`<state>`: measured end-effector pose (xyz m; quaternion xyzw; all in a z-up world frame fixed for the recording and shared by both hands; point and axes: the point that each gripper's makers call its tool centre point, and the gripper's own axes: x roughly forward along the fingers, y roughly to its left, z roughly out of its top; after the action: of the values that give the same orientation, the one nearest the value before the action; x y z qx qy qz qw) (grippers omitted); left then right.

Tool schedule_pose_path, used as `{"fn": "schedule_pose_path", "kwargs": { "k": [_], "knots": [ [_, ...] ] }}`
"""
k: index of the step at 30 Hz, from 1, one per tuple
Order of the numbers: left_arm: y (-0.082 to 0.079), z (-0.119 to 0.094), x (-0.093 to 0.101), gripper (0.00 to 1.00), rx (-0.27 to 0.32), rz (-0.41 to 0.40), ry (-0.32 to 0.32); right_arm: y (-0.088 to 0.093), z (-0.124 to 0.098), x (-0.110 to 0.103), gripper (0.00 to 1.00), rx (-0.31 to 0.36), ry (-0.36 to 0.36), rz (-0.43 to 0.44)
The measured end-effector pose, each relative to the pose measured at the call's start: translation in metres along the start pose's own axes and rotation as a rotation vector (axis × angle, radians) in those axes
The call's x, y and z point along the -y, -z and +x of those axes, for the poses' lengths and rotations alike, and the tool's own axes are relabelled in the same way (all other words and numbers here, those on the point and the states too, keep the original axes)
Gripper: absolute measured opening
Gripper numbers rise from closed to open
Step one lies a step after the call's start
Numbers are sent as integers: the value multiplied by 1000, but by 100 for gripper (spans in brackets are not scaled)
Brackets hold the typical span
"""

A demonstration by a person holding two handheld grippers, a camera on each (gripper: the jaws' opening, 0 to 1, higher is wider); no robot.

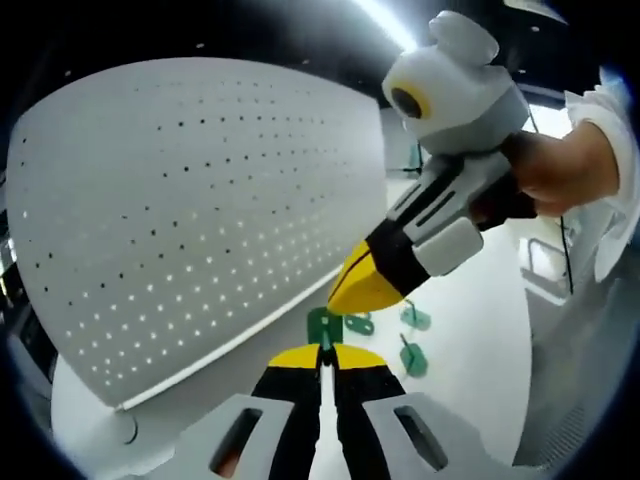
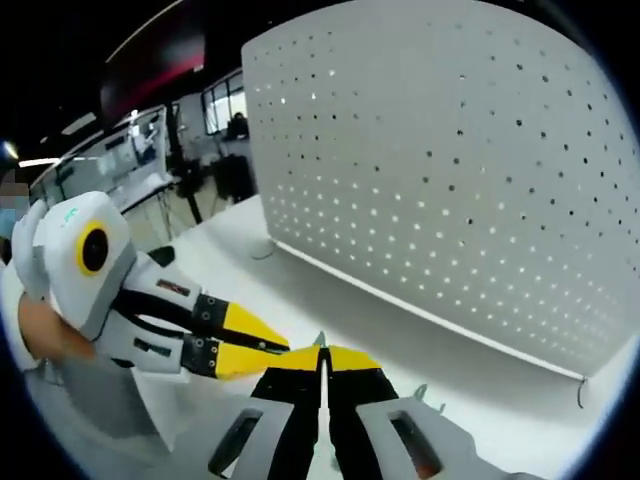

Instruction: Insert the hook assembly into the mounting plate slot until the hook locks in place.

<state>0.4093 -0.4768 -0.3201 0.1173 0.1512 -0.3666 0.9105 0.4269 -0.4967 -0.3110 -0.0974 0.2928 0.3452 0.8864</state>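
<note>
Hook still off the pegboard, insertion not yet begun

In the left gripper view, the white perforated mounting plate stands upright on the counter at the left, and none of its holes that show carries a hook. At the middle, the left gripper has its yellow-tipped fingers pressed together on a green hook piece, held low and well short of the plate. Right of it, the right gripper comes in with its fingers together; I cannot tell whether it holds anything. Three more green hooks lie on the counter beyond. As I judge it, only the pickup is done: lifting to a slot, seating and locking all remain.
</note>
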Motion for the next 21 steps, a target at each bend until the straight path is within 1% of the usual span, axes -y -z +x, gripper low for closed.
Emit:
{"fn": "schedule_pose_path", "kwargs": {
  "k": [2, 4, 6, 8, 12, 14, 15, 17, 18, 20, 21],
  "knots": [
    [0, -1, -1, 2, -2, -14, -6, -5, -2, -2, 0, 22, -4, -28],
    [-1, -2, -3, 2, 3, -20, -21, -9, -3, -4, 0, 31, -21, -23],
    [-3, -4, -5, 2, 5, -35, -35, -15, -5, -5, 0, 57, -26, -37],
    [-6, -7, -8, 2, 15, -51, -54, -22, -9, -4, 4, 84, -27, -44],
    [-12, -14, -15, 2, 30, -72, -98, -36, -22, -3, 7, 148, -33, -56],
    [-18, -20, -21, 2, 45, -88, -129, -41, -29, -2, 10, 172, -34, -62],
    [-21, -23, -23, 2, 51, -88, -140, -46, -35, -2, 12, 201, -39, -65],
    [-29, -30, -28, 2, 65, -97, -172, -51, -42, 0, 18, 229, -36, -69],
    [-34, -34, -31, 2, 78, -102, -190, -55, -48, 2, 21, 258, -33, -71],
    [-41, -40, -36, 2, 90, -108, -225, -61, -59, 5, 29, 308, -29, -62],
    [-45, -43, -38, 2, 100, -112, -237, -61, -63, 7, 34, 318, -28, -59]
  ]
}}
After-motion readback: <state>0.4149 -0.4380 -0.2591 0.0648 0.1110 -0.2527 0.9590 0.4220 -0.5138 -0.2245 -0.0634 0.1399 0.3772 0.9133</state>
